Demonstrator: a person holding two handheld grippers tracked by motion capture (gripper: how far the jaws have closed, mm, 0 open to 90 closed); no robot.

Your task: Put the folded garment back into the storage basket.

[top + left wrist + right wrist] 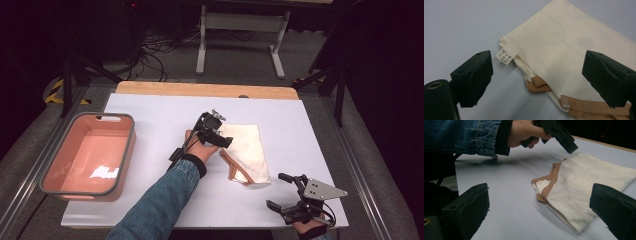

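Black jaws of the left tool [537, 72] stand wide apart, gripping nothing, poised over the near edge of the folded cream cloth [564, 47]. This spread likely prepares a pinch on the hemmed corner, just beside the white care label [506, 55]. The cloth [246, 150] lies flat at the middle of the white tabletop [150, 115], tan trim [551, 178] exposed along one edge. The right tool [292, 200] rests well apart near the front edge, jaws also open and empty. A pink bin [127, 150] stands at the left.
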